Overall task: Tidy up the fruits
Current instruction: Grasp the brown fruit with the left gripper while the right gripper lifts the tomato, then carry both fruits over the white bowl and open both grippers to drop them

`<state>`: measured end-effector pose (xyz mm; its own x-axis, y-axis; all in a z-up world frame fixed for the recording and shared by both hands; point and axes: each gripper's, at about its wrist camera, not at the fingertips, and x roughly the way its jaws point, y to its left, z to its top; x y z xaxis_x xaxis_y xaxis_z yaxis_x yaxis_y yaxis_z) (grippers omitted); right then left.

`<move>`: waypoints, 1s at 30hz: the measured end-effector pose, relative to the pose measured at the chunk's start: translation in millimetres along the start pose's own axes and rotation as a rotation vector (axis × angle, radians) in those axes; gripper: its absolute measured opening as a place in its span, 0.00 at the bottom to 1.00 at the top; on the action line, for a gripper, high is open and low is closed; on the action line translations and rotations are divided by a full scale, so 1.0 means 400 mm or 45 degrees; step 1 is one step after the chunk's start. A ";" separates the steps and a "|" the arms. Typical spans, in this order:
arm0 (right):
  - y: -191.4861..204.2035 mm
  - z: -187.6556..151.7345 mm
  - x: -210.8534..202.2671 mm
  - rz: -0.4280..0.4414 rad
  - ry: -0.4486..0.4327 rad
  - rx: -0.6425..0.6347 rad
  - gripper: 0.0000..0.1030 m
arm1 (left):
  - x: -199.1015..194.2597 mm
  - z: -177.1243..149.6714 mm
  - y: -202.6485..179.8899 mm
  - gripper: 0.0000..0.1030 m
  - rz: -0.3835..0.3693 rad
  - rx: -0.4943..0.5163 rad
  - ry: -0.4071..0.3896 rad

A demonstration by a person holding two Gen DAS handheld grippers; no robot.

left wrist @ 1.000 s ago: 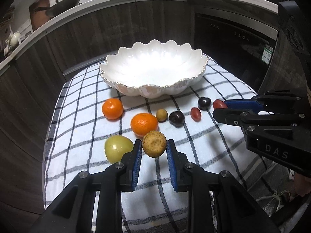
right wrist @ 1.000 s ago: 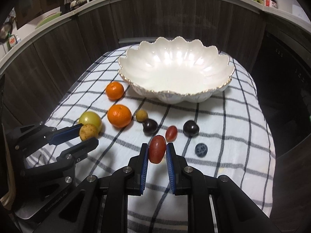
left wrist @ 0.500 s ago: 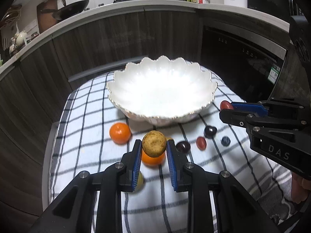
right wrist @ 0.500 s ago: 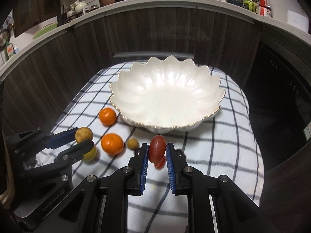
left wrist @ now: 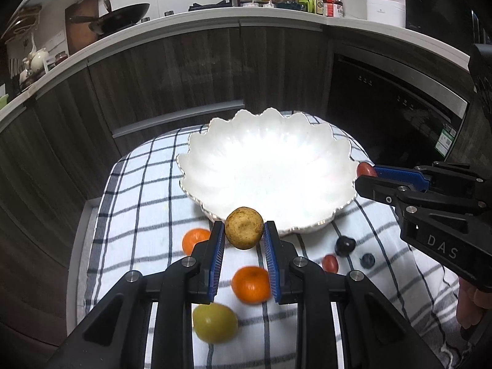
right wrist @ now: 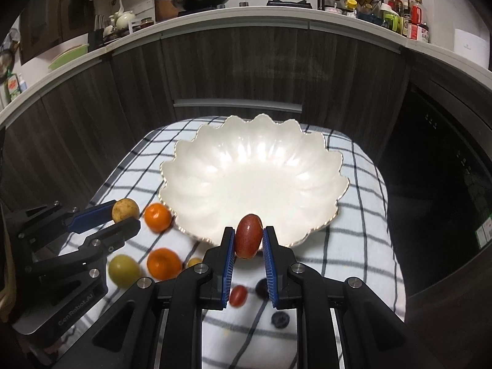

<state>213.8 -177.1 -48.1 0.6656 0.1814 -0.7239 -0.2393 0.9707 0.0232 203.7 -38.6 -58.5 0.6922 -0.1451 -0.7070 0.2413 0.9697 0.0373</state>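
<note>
1. As seen from the left wrist, the left hand-held gripper (left wrist: pixel 244 236) is clenched on a brown fruit (left wrist: pixel 244 227), round and rough-skinned, pinched across its widest part by the two blue pads. It hangs in the air just at the near rim of the bowl (left wrist: pixel 307 227), a white scalloped dish with nothing in it. Judging by its dull, firm-looking skin, the fruit should stay put in the pads and stand a moderate squeeze. On the checked cloth (left wrist: pixel 138 215) below lie two oranges (left wrist: pixel 250 284), a yellow-green fruit (left wrist: pixel 215 323), dark plums (left wrist: pixel 345 246), a small tomato (left wrist: pixel 330 263) and a blueberry (left wrist: pixel 367 259).

2. As seen from the right wrist, the right hand-held gripper (right wrist: pixel 248 241) is grasping a red fruit (right wrist: pixel 248 240), oval and glossy, held upright by its narrow sides, also at the near rim of the bowl. Its smooth skin looks slippery and probably thin, so a light grip around the middle suits it best; a hard pinch could bruise it or squirt it free.

3. The bowl looks like glazed ceramic, likely heavy and chippable at its scalloped edge. Both fruits are probably best lowered close to its floor before release, since round fruit would roll on the slick glaze.
</note>
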 end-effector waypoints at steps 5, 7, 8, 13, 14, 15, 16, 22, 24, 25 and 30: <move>-0.015 0.024 0.015 -0.019 -0.012 -0.001 0.19 | 0.024 0.022 0.003 0.25 -0.003 -0.017 0.004; -0.020 0.034 0.021 -0.026 -0.019 -0.007 0.19 | 0.034 0.032 0.004 0.25 -0.001 -0.018 0.001; -0.023 0.038 0.025 -0.027 -0.018 -0.007 0.19 | 0.038 0.035 0.006 0.25 -0.001 -0.021 0.001; -0.033 0.059 0.048 -0.026 -0.016 -0.002 0.19 | 0.065 0.056 0.022 0.25 -0.005 -0.056 0.006; -0.034 0.062 0.053 -0.030 -0.018 -0.004 0.19 | 0.073 0.061 0.027 0.25 -0.008 -0.068 0.011; -0.036 0.067 0.060 -0.035 -0.016 -0.004 0.19 | 0.081 0.065 0.032 0.25 -0.010 -0.077 0.016; -0.037 0.070 0.066 -0.037 -0.015 -0.001 0.19 | 0.090 0.068 0.036 0.25 -0.010 -0.084 0.021; -0.056 0.082 0.108 -0.051 0.004 0.029 0.19 | 0.132 0.086 0.043 0.25 -0.005 -0.088 0.022; -0.063 0.085 0.124 -0.053 0.020 0.043 0.19 | 0.152 0.091 0.049 0.25 -0.013 -0.109 0.038; -0.067 0.087 0.133 -0.050 0.030 0.053 0.19 | 0.160 0.094 0.050 0.25 -0.018 -0.116 0.046; -0.079 0.087 0.170 -0.055 0.072 0.075 0.19 | 0.201 0.097 0.042 0.26 -0.021 -0.103 0.075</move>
<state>291.1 -189.9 -73.9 0.6332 0.1318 -0.7627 -0.1680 0.9853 0.0308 289.9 -41.6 -87.4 0.6469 -0.1515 -0.7474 0.1948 0.9804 -0.0301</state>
